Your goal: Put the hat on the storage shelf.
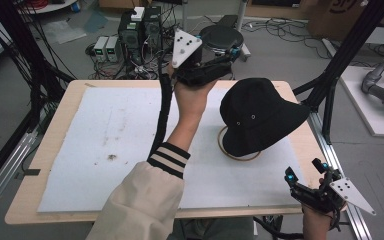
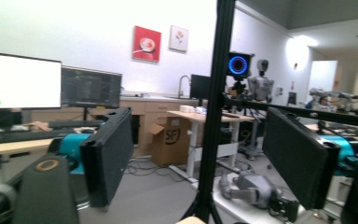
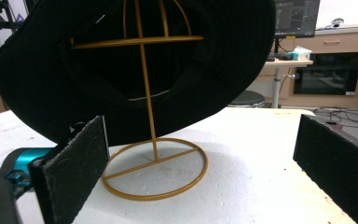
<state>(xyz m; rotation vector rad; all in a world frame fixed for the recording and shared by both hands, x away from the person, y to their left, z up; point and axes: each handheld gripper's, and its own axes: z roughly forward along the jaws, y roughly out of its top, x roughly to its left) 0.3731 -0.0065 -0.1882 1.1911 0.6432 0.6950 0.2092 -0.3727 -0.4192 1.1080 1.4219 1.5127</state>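
Now, bench [image 1: 70,100]: wooden, white sheet across frame centre.
Hat [image 1: 260,117]: black, right of centre on your gold wire stand [image 3: 154,163].
Left tool [image 1: 235,50]: top centre, jaws wide, empty.
Right tool [image 1: 305,172]: lower right, jaws wide, empty.

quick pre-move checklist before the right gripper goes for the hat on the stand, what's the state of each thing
1. Right gripper open: ok, its jaws stand wide apart in the right gripper view.
2. Right gripper holds nothing: ok, the gap between its jaws is bare.
3. Black hat seated on the gold wire stand: ok, though it sits tilted.
4. Stand base flat on the white mat: ok, the ring lies on the surface.
5. Left gripper out of the way: ok, raised behind the hat at the far edge, jaws open.
6. Hat free to lift off the stand: cannot tell.
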